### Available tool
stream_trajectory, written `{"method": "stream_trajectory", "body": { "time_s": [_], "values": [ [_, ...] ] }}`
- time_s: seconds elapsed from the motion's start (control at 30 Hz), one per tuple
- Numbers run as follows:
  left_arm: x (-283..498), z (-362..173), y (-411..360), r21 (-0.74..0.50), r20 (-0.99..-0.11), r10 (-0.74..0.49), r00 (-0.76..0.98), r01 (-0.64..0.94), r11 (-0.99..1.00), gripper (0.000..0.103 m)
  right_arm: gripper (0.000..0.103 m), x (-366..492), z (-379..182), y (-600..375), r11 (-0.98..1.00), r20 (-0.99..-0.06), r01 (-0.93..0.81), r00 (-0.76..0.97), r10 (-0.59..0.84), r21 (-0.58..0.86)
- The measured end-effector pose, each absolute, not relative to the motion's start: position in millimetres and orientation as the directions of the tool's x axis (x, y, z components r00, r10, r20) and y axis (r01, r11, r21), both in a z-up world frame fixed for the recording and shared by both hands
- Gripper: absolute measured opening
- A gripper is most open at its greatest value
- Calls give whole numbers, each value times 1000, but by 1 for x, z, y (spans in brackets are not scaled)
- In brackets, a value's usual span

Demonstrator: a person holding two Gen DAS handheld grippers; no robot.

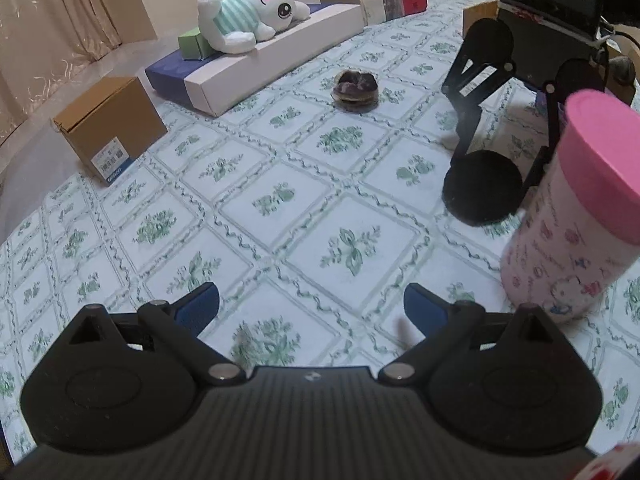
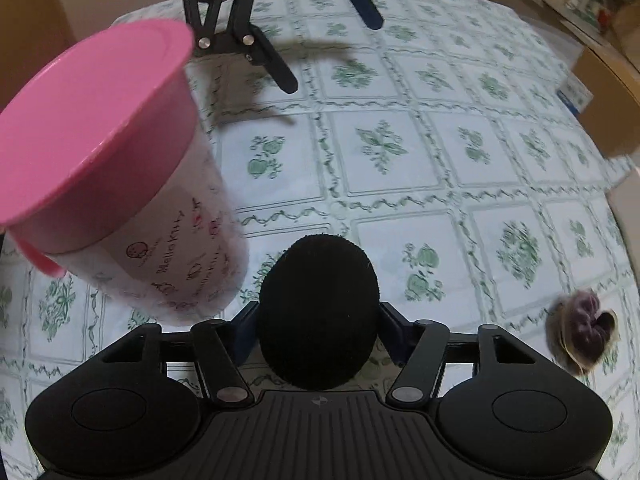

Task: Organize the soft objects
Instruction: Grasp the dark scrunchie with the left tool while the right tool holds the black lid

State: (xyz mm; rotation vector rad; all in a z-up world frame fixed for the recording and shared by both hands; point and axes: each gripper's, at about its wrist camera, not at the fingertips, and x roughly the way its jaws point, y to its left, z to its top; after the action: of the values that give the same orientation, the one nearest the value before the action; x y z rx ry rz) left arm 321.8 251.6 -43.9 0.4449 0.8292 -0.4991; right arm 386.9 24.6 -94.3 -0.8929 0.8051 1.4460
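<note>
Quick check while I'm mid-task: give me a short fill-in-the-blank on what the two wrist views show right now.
1. The black round pad sits between the fingers of the ____ gripper.
2. The container next to that pad has a ____ lid.
3. The white plush bear lies on a long ____.
4. Between its blue fingers, the left gripper holds ____.

Missing words: right; pink; box; nothing
</note>
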Motion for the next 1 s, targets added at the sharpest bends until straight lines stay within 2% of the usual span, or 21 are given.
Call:
{"method": "stream_trajectory", "body": {
  "time_s": [0.1, 0.37, 0.63, 0.73, 0.93, 1.0],
  "values": [
    [337, -38, 249, 176, -774, -251, 580, 579, 796, 98, 62, 399, -81, 13, 18, -867, -1000, 28, 498, -23],
    [403, -30, 207, 173, -746, -320, 585, 633, 755, 98, 62, 438, -57, -32, 220, -870, -973, 169, 463, -72],
    [465, -49, 140, 129, -704, -403, 585, 663, 737, 95, 62, 478, -51, -83, 429, -862, -901, 266, 431, -64],
    [481, -60, 115, 116, -709, -420, 567, 681, 723, 92, 62, 492, -52, -97, 512, -859, -857, 301, 414, -53],
    [501, -71, 84, 113, -748, -407, 524, 706, 700, 78, 62, 504, -53, -115, 582, -843, -813, 332, 422, -29],
    [504, -72, 80, 113, -754, -402, 520, 705, 700, 67, 62, 505, -52, -119, 592, -838, -806, 338, 429, -21]
  ]
}}
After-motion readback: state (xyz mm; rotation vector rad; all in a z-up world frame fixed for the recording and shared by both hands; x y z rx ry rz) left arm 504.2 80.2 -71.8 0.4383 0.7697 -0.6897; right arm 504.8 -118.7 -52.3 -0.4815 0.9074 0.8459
